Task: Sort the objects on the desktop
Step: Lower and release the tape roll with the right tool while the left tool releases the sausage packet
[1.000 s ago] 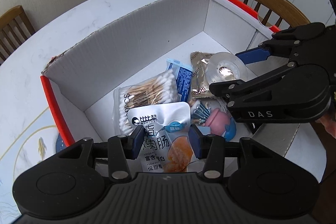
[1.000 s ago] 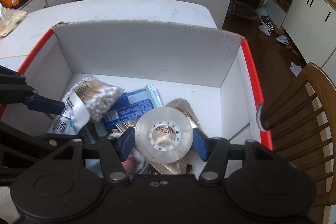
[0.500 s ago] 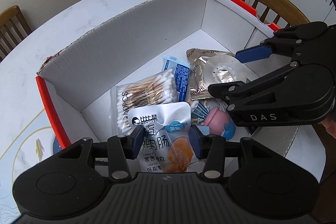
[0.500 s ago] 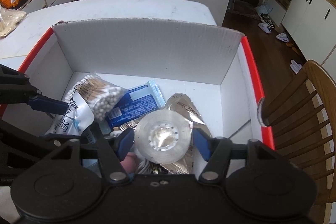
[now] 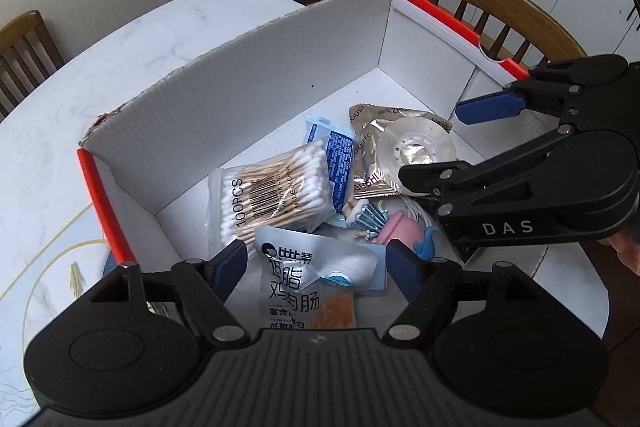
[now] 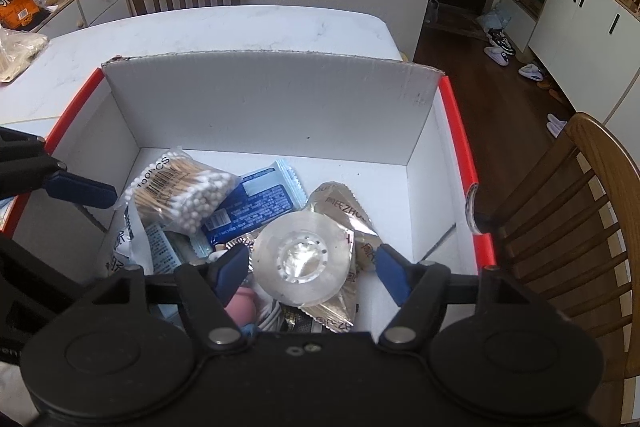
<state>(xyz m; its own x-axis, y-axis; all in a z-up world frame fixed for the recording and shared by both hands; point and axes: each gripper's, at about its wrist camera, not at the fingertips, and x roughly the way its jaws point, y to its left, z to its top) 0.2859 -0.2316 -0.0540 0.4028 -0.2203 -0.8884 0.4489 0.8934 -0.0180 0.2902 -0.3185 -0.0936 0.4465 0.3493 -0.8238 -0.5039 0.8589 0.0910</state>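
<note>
— Where is the clear roll of adhesive tape (image 6: 301,259) found, and how is it oriented?

— It is seen lying flat on a crinkled gold foil packet (image 6: 347,223) at the right side of the white cardboard box with red rims (image 6: 276,107), its hub hole facing up, so no long axis can be given. It sits between the blue pads of the right gripper (image 6: 310,271), whose jaws are spread wide and touch nothing.

— And the silver sausage pouch with black print (image 5: 296,283)?

— It is laid at the near end of the box, its long axis running towards the camera in the left wrist view, printed face up. The left gripper (image 5: 316,269) is held over it with jaws released.

— What lies around them?

— A clear bag of wooden cotton swabs (image 5: 272,187) is set just beyond the pouch, its sticks angled towards the far right corner. A blue sachet (image 5: 334,159) rests between swabs and foil packet, and a small pink figure (image 5: 400,233) lies beside the pouch. The box stands on a white marble-look worktop (image 6: 240,27).

— What has changed from a second ago?

— Both pairs of jaws have been opened; the tape and the pouch, clamped before, have been let go into the box.
</note>
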